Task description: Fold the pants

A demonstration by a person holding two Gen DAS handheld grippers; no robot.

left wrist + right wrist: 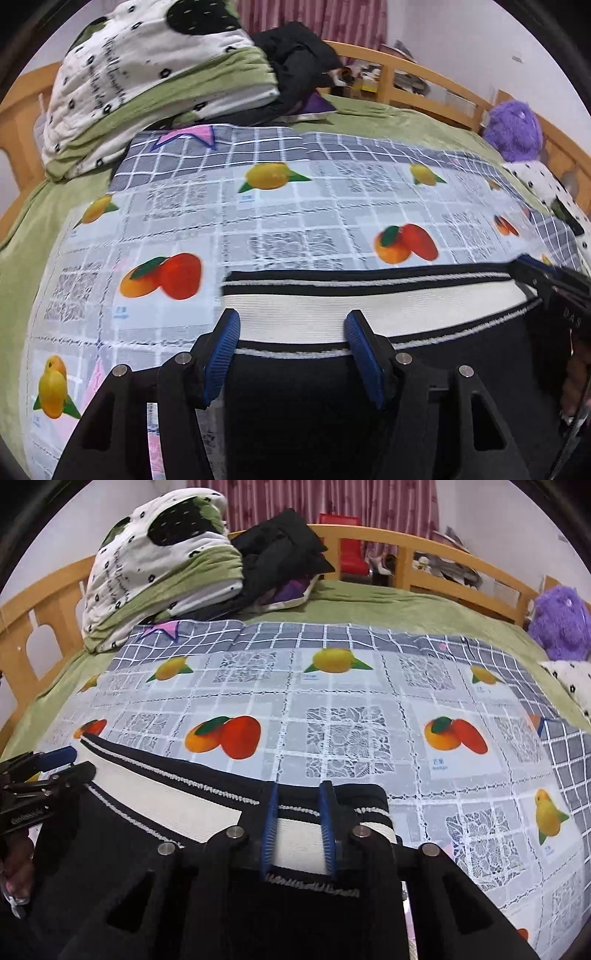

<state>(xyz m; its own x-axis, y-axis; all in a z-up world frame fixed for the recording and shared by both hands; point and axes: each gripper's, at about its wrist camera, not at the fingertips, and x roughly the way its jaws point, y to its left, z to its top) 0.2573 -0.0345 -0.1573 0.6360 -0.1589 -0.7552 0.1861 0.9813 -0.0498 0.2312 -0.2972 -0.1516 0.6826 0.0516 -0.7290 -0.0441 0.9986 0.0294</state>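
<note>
Black pants with a wide white, black-striped waistband lie on a fruit-print cloth on the bed. My left gripper is open, its blue pads astride the waistband's left end. The pants also show in the right wrist view, waistband running up to the left. My right gripper is partly open, its pads either side of the waistband's right end, not closed on it. Each gripper shows at the other view's edge: the right one, the left one.
Folded green-and-white bedding and dark clothes are piled at the far left. A purple plush toy sits far right. A wooden bed rail runs around the far side. The fruit-print cloth spreads ahead.
</note>
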